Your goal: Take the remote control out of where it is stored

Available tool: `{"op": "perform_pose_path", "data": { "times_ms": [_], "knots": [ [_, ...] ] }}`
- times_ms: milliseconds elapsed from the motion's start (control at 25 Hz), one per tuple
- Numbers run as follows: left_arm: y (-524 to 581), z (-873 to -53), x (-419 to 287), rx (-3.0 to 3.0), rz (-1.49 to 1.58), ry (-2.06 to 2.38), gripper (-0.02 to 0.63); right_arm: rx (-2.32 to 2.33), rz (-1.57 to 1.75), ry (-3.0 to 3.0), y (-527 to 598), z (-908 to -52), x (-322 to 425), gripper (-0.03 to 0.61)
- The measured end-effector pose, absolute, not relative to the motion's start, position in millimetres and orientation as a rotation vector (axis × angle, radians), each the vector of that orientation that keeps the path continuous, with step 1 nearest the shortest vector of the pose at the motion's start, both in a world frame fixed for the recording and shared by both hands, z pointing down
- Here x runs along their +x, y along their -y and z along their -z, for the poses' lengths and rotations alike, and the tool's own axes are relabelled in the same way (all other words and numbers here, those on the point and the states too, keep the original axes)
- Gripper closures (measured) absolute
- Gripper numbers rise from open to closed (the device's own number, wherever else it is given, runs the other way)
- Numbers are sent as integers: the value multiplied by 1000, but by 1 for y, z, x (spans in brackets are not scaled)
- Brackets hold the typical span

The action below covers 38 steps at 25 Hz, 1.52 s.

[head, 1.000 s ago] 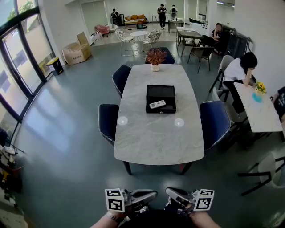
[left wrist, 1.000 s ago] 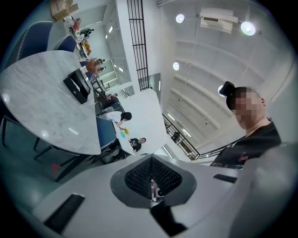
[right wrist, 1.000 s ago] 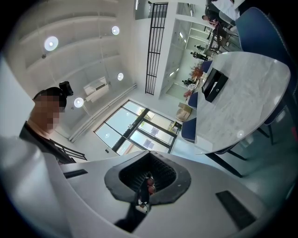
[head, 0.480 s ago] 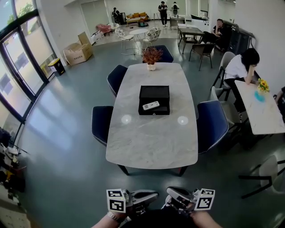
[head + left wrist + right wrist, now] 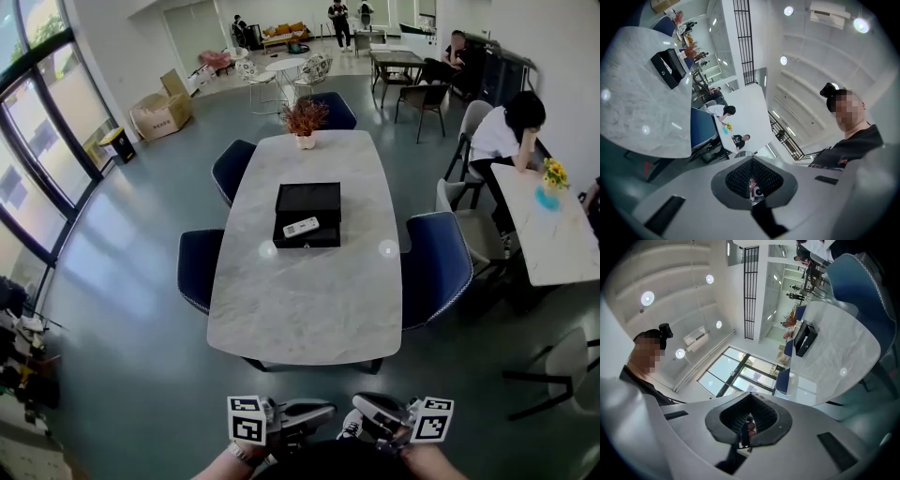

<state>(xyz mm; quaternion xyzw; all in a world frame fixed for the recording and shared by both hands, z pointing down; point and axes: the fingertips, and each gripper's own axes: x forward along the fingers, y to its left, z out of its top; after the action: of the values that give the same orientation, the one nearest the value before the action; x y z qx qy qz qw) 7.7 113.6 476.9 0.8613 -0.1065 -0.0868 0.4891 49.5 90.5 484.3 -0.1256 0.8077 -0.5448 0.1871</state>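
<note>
A white remote control [image 5: 301, 226] lies on top of a black box [image 5: 307, 208] at the middle of a long marble table [image 5: 300, 309], some way ahead of me. My left gripper [image 5: 327, 410] and right gripper [image 5: 357, 404] sit low at the bottom edge of the head view, tips turned toward each other, far short of the table. Both are shut with nothing between the jaws. The left gripper view shows its pads [image 5: 740, 178] meeting, with the black box [image 5: 670, 70] far off. From the right gripper [image 5: 749, 423], the black box [image 5: 805, 339] is small and distant.
Blue chairs [image 5: 200, 270] [image 5: 435, 269] flank the table, and a potted plant [image 5: 304, 120] stands at its far end. A seated person [image 5: 506, 131] leans on a white side table [image 5: 544, 234] at the right. Cardboard boxes [image 5: 161, 114] and a glass wall are at the left.
The table with the box and remote has drawn nearer and slid left in the head view. Both grippers keep their place at the bottom edge, still shut.
</note>
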Motion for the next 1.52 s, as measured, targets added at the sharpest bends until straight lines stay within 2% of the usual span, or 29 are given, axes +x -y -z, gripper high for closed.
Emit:
{"op": "perform_pose_path", "data": {
  "times_ms": [800, 1520],
  "knots": [
    [-51, -473, 33, 2106, 183, 424, 606, -375, 1424, -2239, -61, -463, 125, 569],
    [64, -470, -27, 2184, 93, 572, 606, -554, 1331, -2161, -37, -462, 152, 569]
  ]
}}
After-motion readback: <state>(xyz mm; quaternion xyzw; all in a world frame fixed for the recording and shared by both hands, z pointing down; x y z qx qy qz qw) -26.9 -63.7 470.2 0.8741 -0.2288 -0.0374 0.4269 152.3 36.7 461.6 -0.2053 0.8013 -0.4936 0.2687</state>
